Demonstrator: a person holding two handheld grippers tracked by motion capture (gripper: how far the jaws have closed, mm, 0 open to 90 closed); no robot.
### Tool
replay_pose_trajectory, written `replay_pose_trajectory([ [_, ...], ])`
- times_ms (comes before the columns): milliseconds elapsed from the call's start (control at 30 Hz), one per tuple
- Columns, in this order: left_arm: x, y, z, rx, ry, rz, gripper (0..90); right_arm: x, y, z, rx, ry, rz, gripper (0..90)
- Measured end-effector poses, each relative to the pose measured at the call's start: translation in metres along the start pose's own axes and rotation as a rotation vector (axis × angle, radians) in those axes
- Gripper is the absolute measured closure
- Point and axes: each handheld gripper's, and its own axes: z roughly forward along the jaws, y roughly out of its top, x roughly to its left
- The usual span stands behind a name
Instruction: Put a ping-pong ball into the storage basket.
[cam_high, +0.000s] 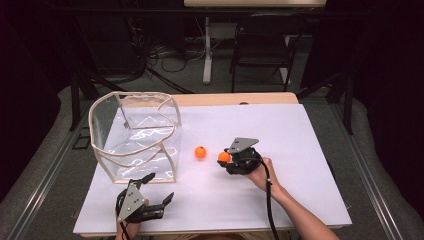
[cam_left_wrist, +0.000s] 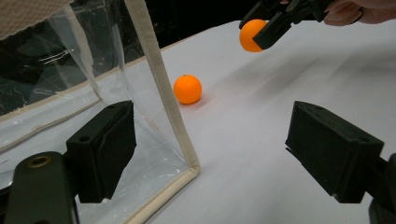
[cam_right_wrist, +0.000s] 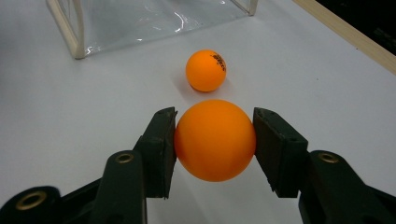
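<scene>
My right gripper (cam_high: 226, 161) (cam_right_wrist: 215, 140) is shut on an orange ball (cam_right_wrist: 215, 139) (cam_high: 223, 157) (cam_left_wrist: 251, 35), held just above the white table. A second orange ball (cam_high: 200, 152) (cam_left_wrist: 187, 89) (cam_right_wrist: 206, 70) rests on the table a little to its left, between it and the clear plastic bag (cam_high: 135, 135) (cam_left_wrist: 93, 84) (cam_right_wrist: 149, 18) with beige trim. My left gripper (cam_high: 159, 189) (cam_left_wrist: 210, 149) stands open near the front edge, just in front of the bag's near corner, with nothing between its jaws.
The white sheet (cam_high: 280, 130) covers the table; a wooden strip (cam_high: 235, 99) shows along its far edge. A dark chair (cam_high: 262, 45) and cables stand on the floor behind the table.
</scene>
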Motion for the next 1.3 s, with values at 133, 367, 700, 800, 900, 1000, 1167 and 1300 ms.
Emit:
replay_pose_trajectory([
  [133,0.000,0.000,0.000,-0.001,-0.001,-0.003,15.8,0.000,0.001,-0.001,-0.002,-0.002,-0.002,50.7],
  [367,0.000,0.000,0.000,-0.003,-0.002,0.001,15.8,0.001,0.002,-0.003,-0.012,-0.003,-0.004,50.8],
  [700,0.000,0.000,-0.001,-0.003,-0.001,-0.001,15.8,0.000,0.005,-0.009,-0.040,-0.011,-0.003,50.8],
  [800,0.000,0.000,-0.001,-0.004,-0.001,0.001,15.8,0.000,0.006,-0.011,-0.051,-0.012,-0.001,50.8],
  [900,0.000,0.000,-0.001,-0.003,-0.002,0.001,15.8,0.000,0.007,-0.012,-0.058,-0.014,-0.003,50.8],
  [1000,0.000,0.000,-0.001,-0.005,-0.002,0.000,15.8,0.001,0.008,-0.014,-0.067,-0.014,-0.006,50.8],
  [1167,0.000,0.000,-0.001,-0.007,-0.001,0.000,15.8,0.002,0.010,-0.016,-0.078,-0.014,-0.005,50.8],
  [1300,0.000,0.000,-0.001,-0.007,0.001,-0.001,15.8,0.002,0.012,-0.018,-0.085,-0.016,-0.009,50.8],
])
